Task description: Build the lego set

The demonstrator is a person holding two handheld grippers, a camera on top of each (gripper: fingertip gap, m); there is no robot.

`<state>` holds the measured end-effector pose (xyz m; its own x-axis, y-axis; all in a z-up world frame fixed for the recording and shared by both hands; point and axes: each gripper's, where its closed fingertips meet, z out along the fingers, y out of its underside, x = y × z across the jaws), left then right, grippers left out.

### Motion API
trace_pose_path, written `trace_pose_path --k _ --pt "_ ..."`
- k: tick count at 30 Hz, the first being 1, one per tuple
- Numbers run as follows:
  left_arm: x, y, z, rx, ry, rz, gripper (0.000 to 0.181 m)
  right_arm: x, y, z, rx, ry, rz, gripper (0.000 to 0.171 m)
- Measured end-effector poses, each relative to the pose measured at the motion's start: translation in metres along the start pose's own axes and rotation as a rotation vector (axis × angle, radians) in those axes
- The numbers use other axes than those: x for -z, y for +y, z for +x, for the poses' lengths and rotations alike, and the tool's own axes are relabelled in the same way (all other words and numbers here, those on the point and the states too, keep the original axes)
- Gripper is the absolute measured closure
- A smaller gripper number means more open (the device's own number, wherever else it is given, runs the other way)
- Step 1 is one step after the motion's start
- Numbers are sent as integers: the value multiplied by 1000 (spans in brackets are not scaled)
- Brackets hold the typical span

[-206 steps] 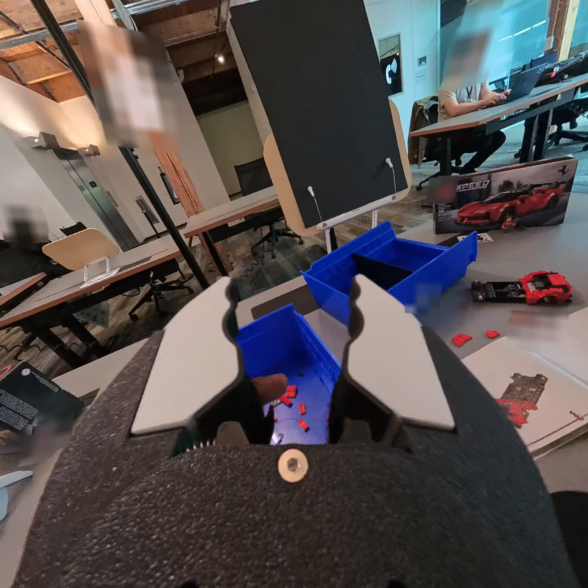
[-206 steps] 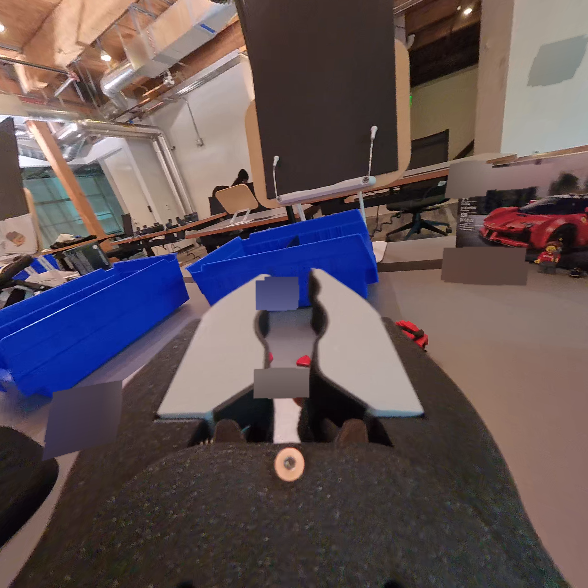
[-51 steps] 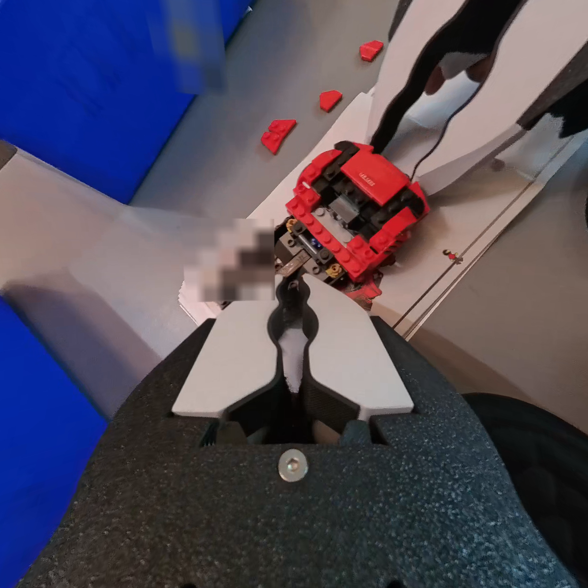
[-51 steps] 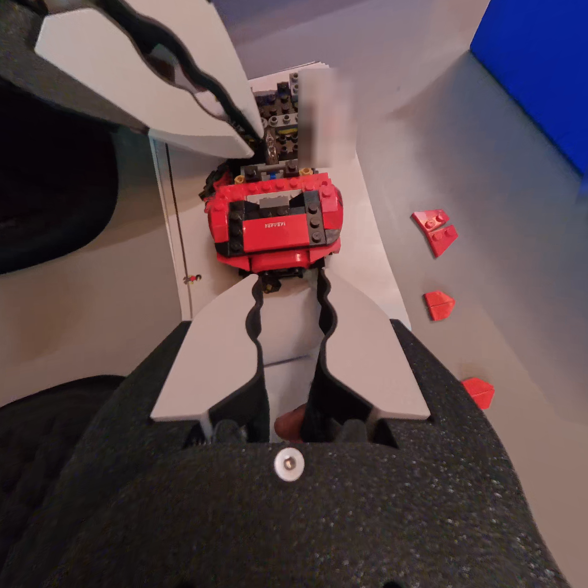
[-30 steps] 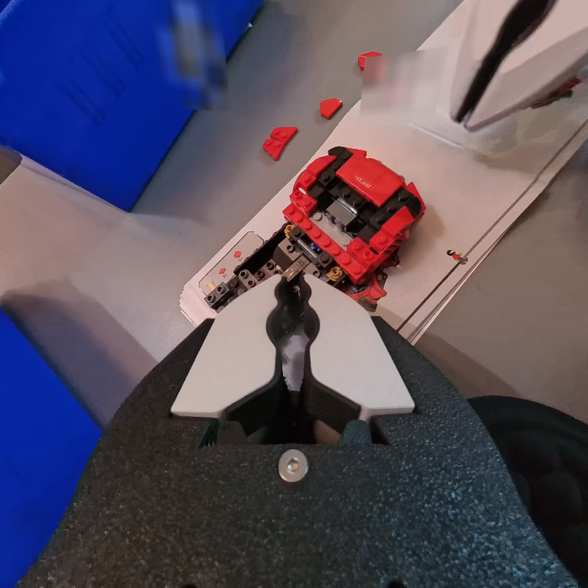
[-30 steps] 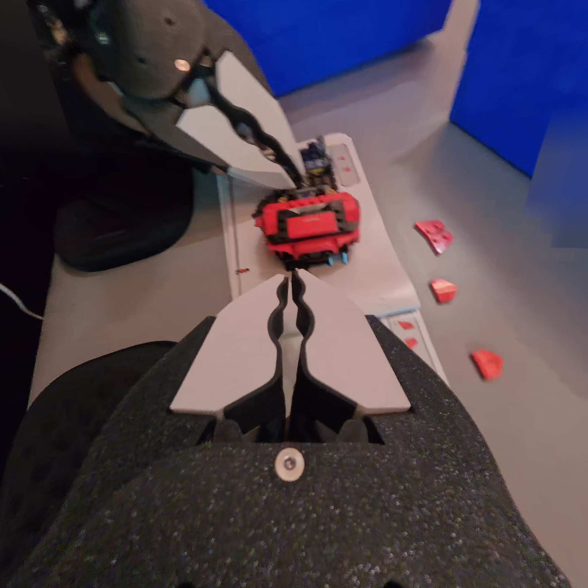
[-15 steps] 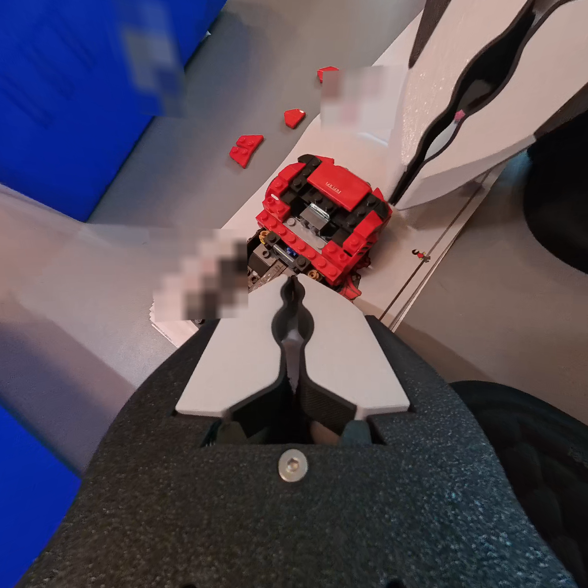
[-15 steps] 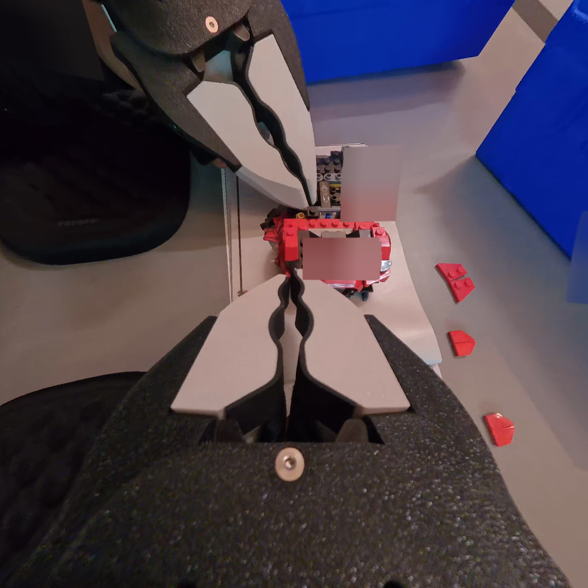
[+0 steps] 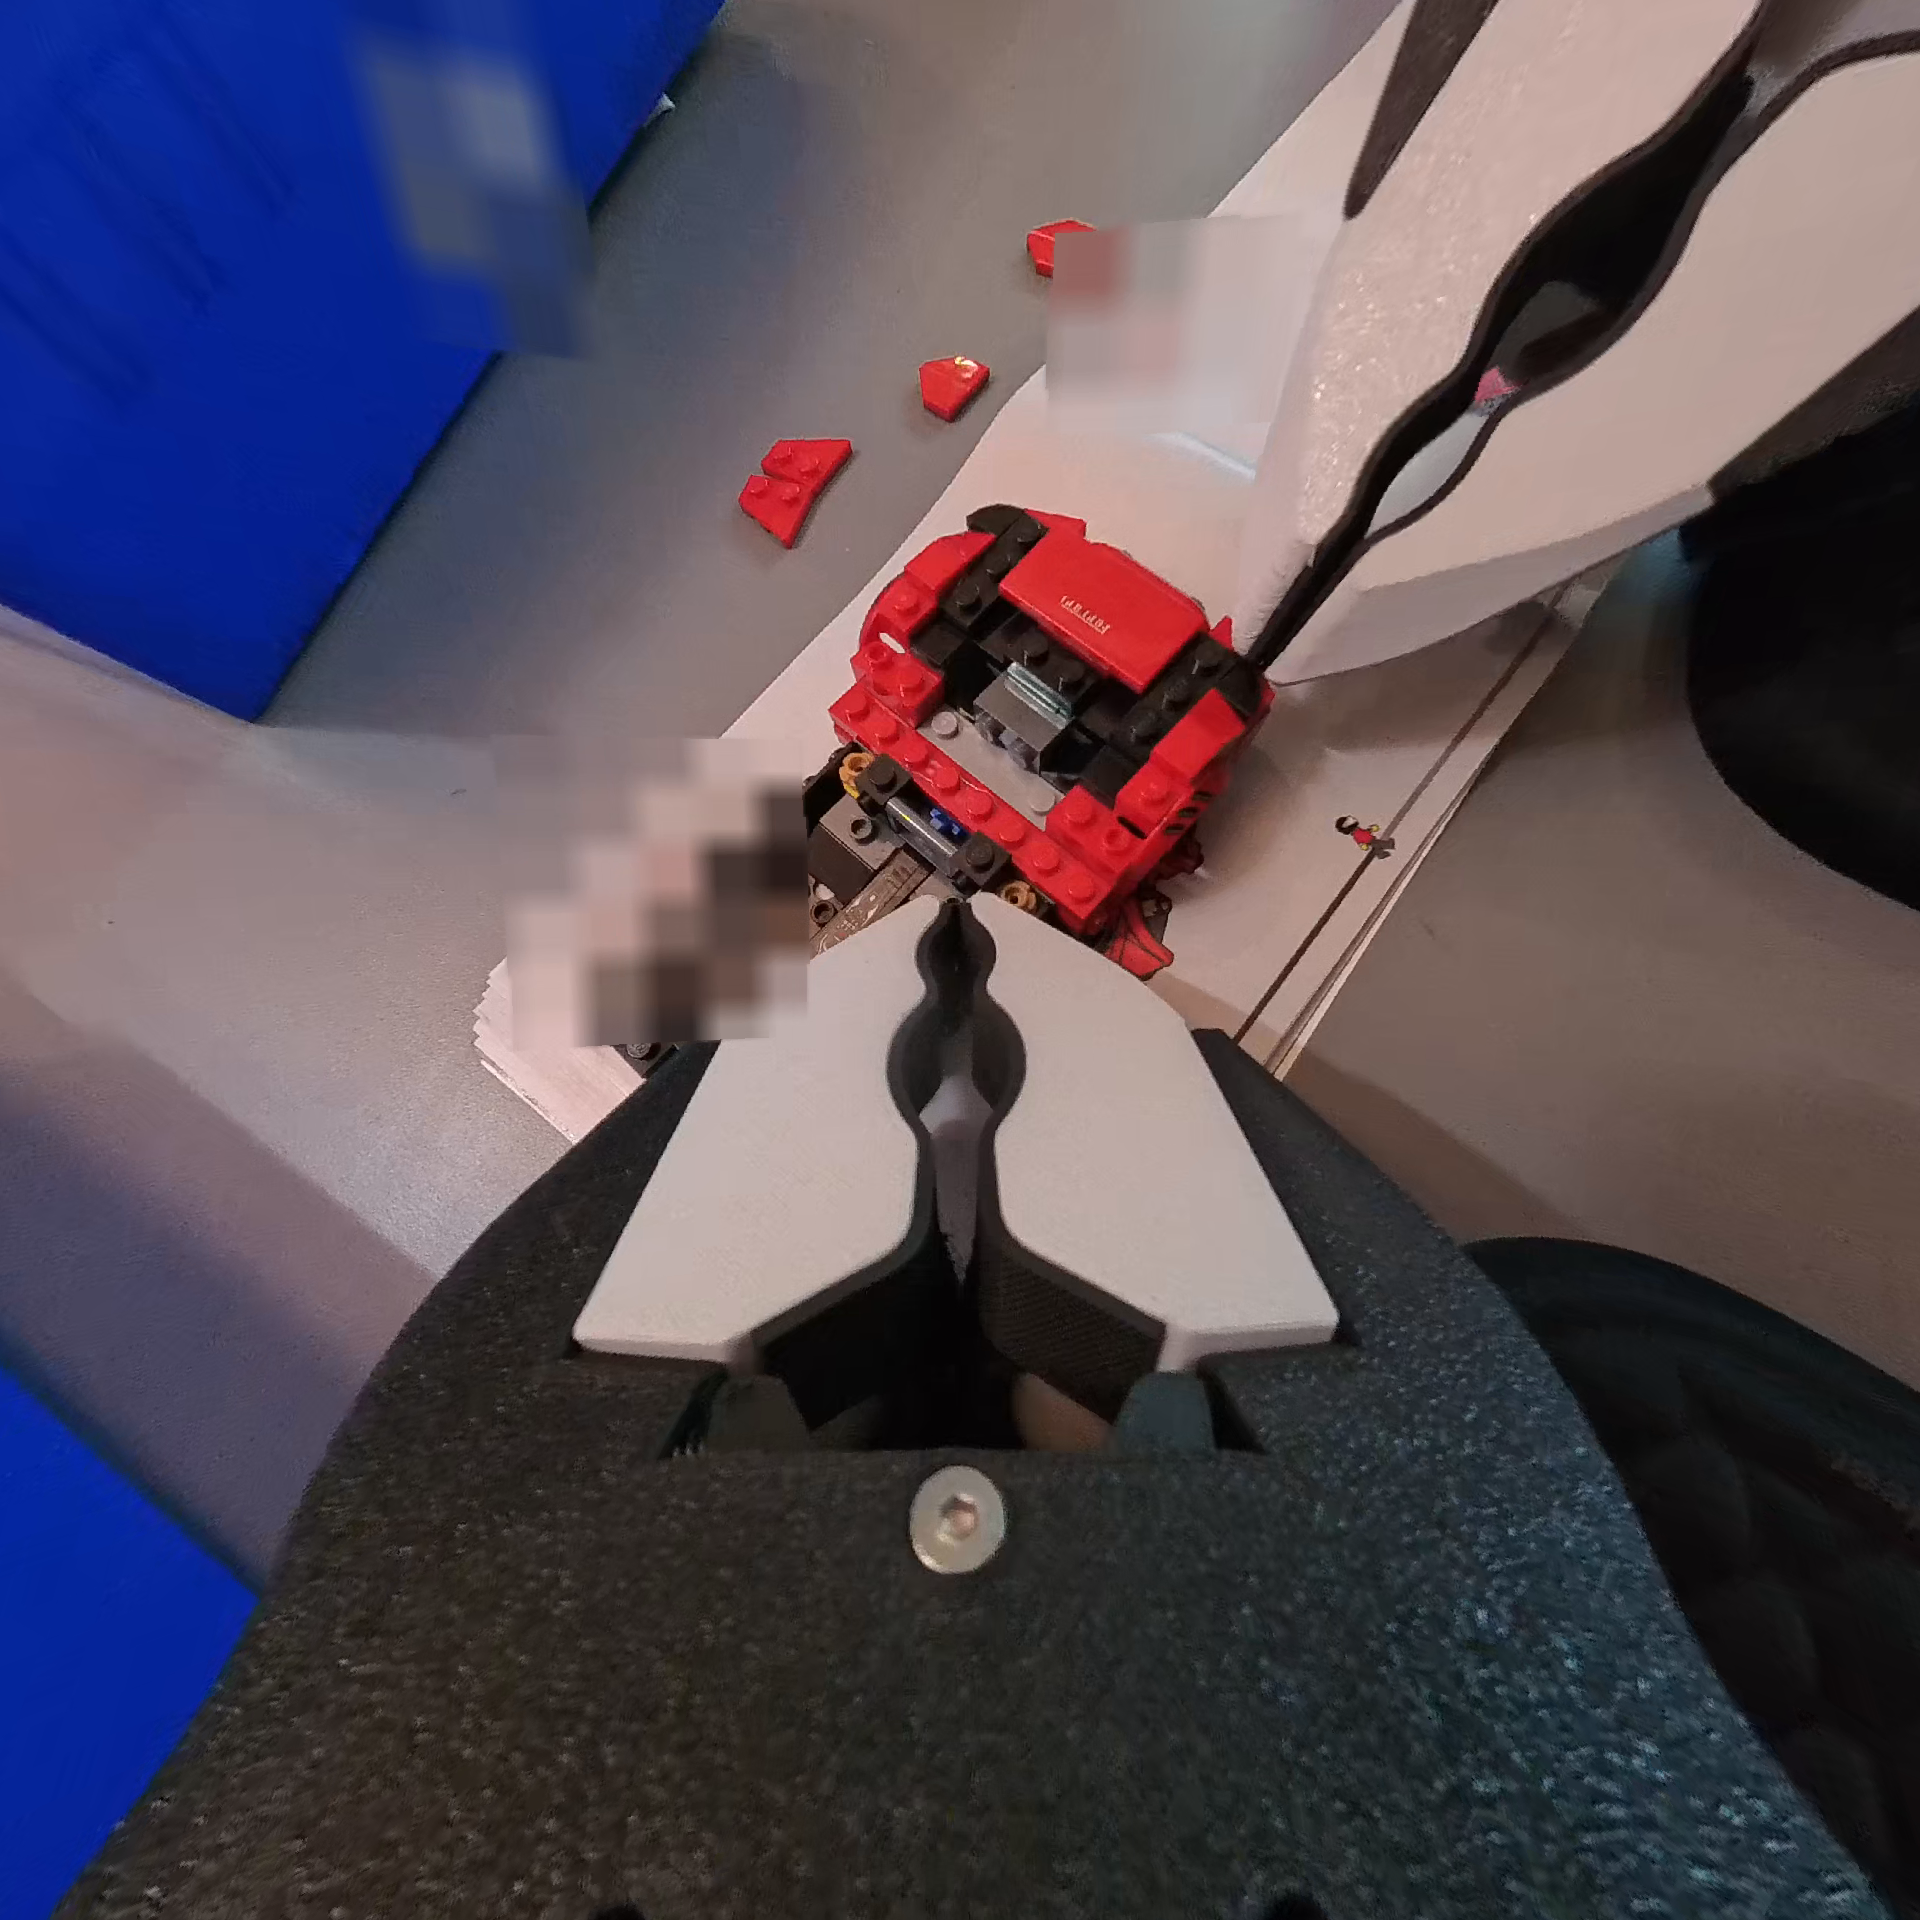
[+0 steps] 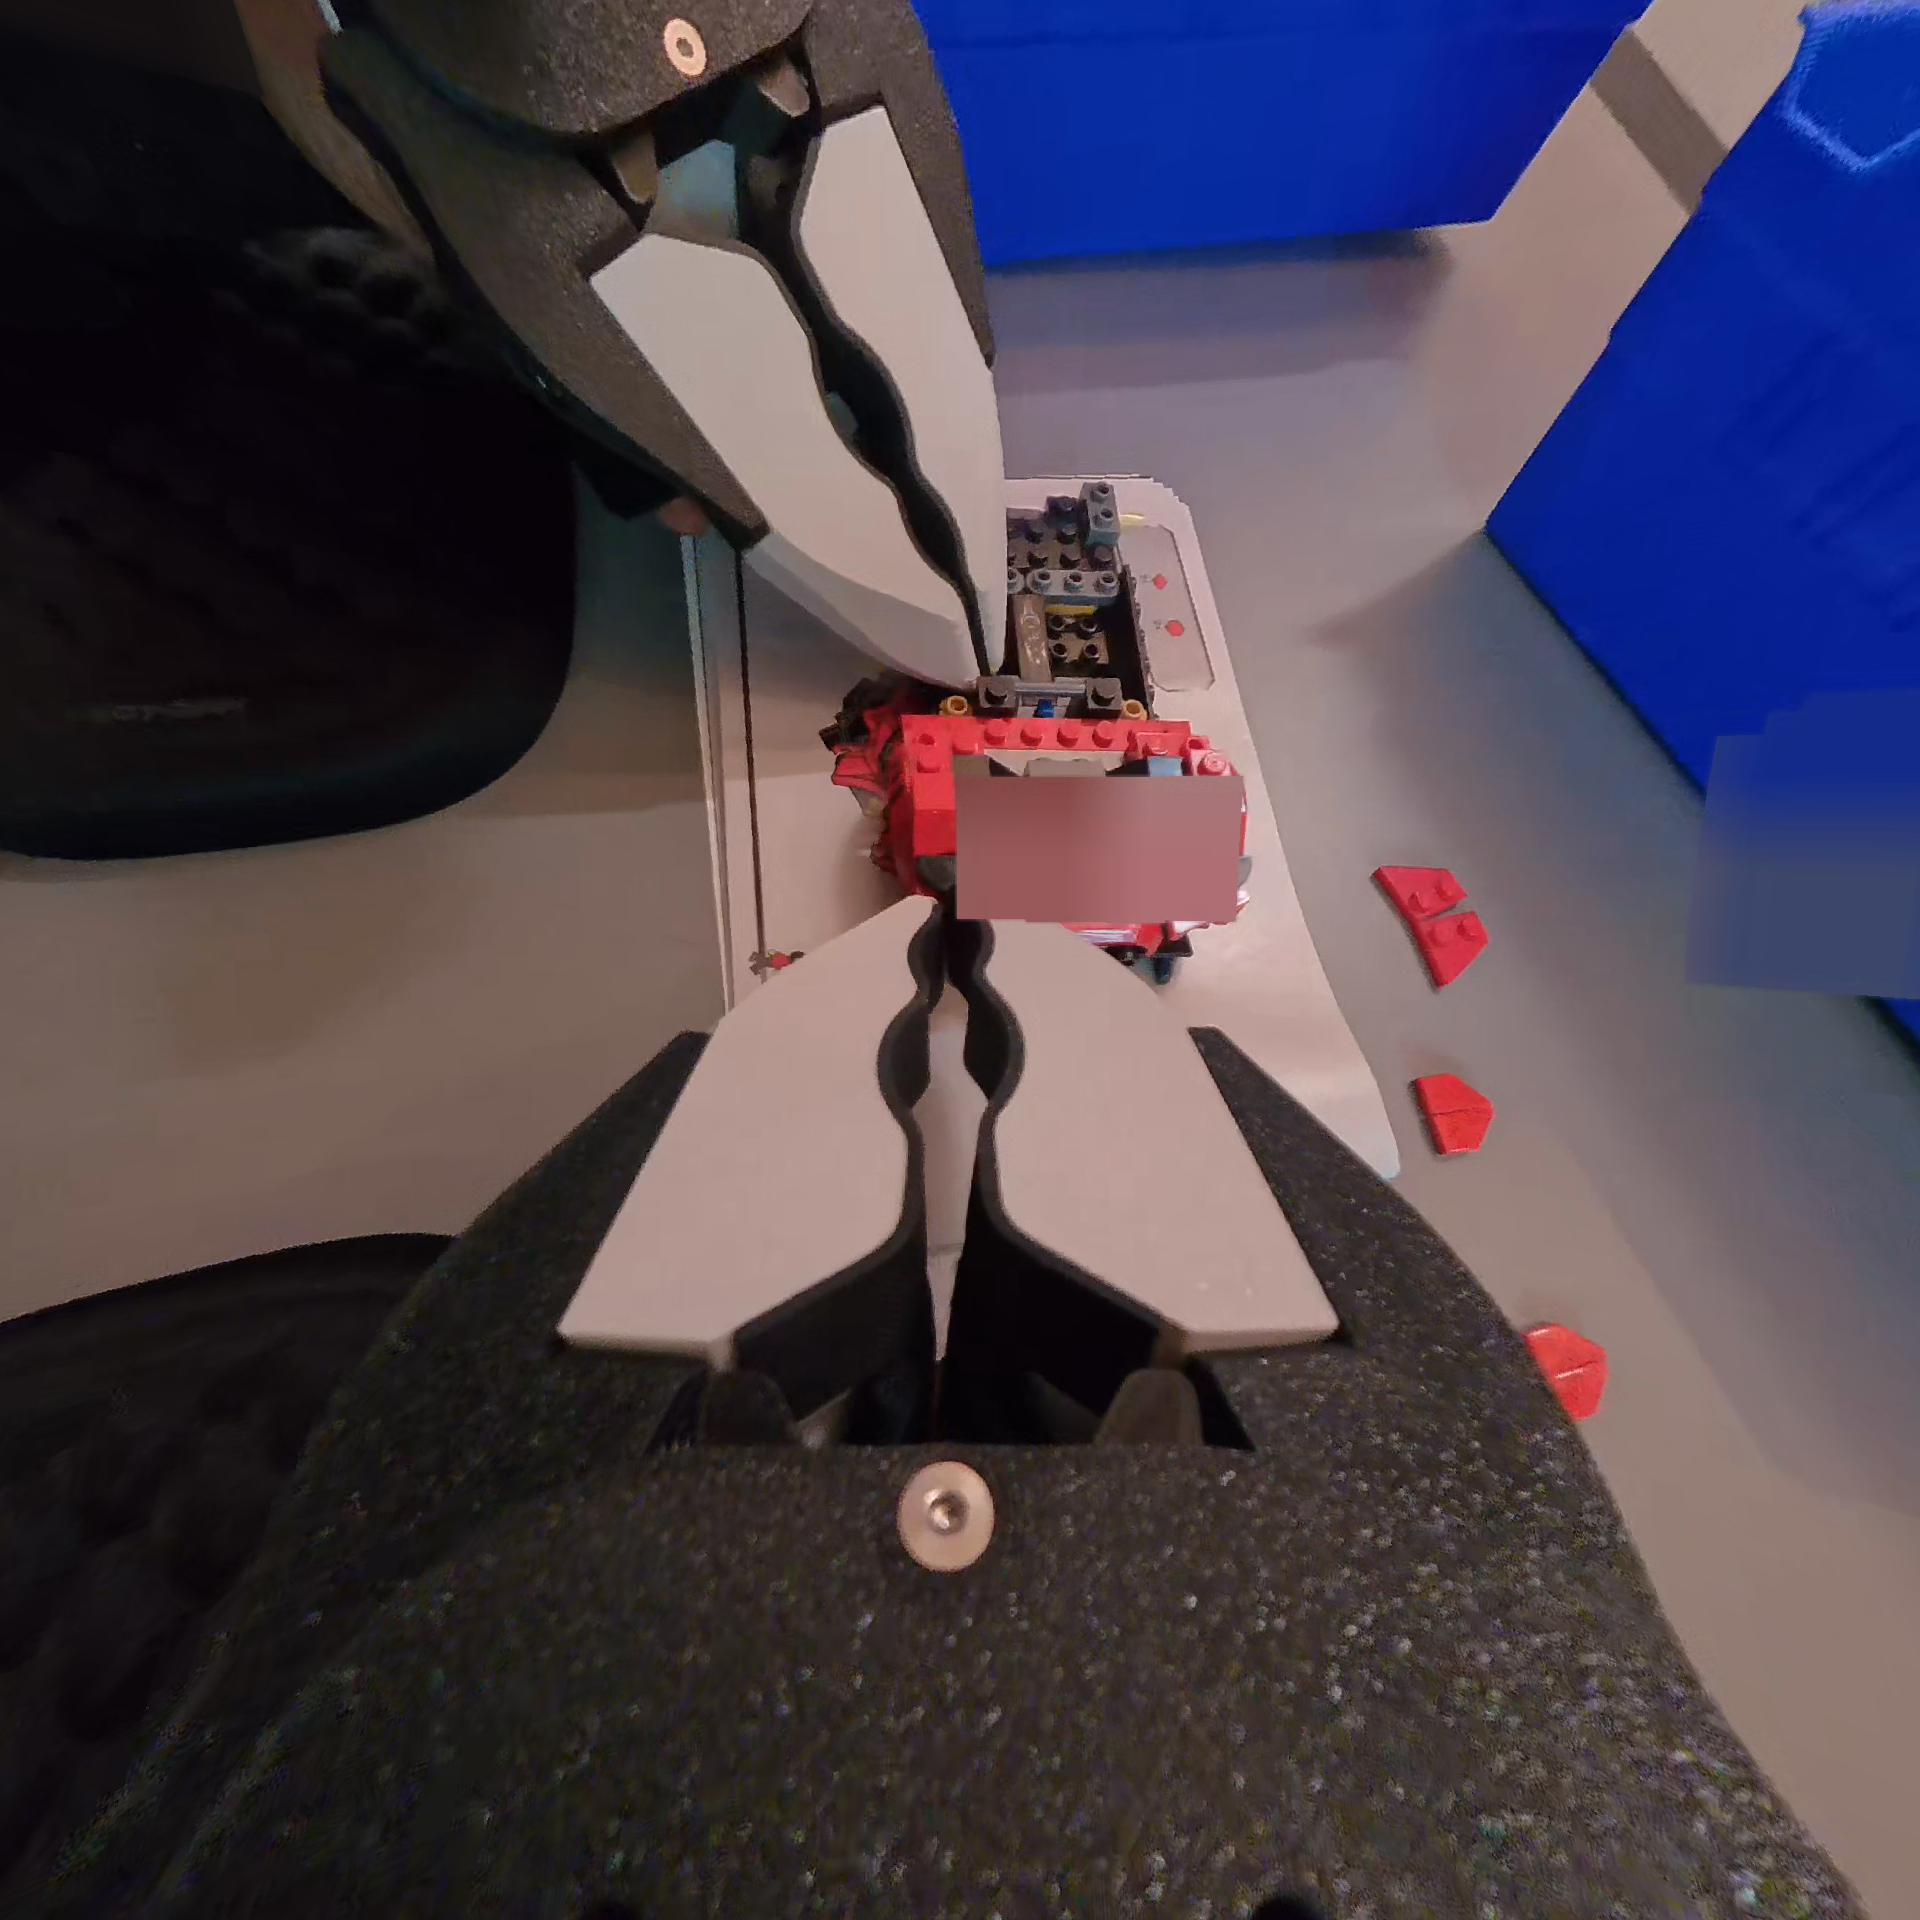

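A partly built red and black lego car (image 9: 1039,717) stands on the white instruction booklet (image 9: 1382,727). It also shows in the right wrist view (image 10: 935,790), with its black chassis (image 10: 1070,613) reaching out behind. My left gripper (image 9: 956,909) is shut, tips touching the black bar at the chassis end of the car; in the right wrist view it (image 10: 982,665) comes down from above. My right gripper (image 10: 951,914) is shut, tips against the car's opposite red corner; it shows in the left wrist view (image 9: 1262,649). I see nothing held in either.
Loose red wedge pieces (image 10: 1434,920) (image 10: 1452,1112) (image 10: 1567,1366) lie on the grey table right of the booklet (image 10: 1288,997); they also show in the left wrist view (image 9: 795,488) (image 9: 951,384). Blue bins (image 10: 1195,125) (image 10: 1766,416) stand behind and right. A black object (image 10: 260,520) sits at left. Spacing between my two grippers at the tips: around 6 cm.
Both grippers have closed in on the car from opposite ends. The right gripper has come down from farther off until its tips touch the red corner. Both stay shut.
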<state>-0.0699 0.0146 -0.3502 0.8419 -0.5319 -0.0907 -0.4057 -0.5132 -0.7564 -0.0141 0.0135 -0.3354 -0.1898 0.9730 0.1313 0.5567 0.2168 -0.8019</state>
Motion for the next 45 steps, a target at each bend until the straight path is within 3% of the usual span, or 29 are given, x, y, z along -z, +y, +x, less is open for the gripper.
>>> trace_pose_path --k 8,13,35,38,40,42,44,45 --pt "0 0 0 9 7 4 181 1 2 0 339 191 -61 171" --pt "0 0 0 9 8 4 181 0 1 -3 202 116 -23 171" --pt "0 0 2 -3 20 8 181 -8 -2 -12 164 30 -18 171" --pt "0 0 2 4 26 9 181 2 -2 -4 47 0 25 170" --pt "0 0 2 6 30 10 181 8 -3 10 -117 -45 53 144" --pt "1 0 2 6 30 11 181 12 -5 23 -266 -130 73 129" --pt "1 0 2 4 29 11 181 8 0 33 -341 -211 37 99" --pt "1 0 2 4 28 11 181 5 1 34 -337 -244 17 94"
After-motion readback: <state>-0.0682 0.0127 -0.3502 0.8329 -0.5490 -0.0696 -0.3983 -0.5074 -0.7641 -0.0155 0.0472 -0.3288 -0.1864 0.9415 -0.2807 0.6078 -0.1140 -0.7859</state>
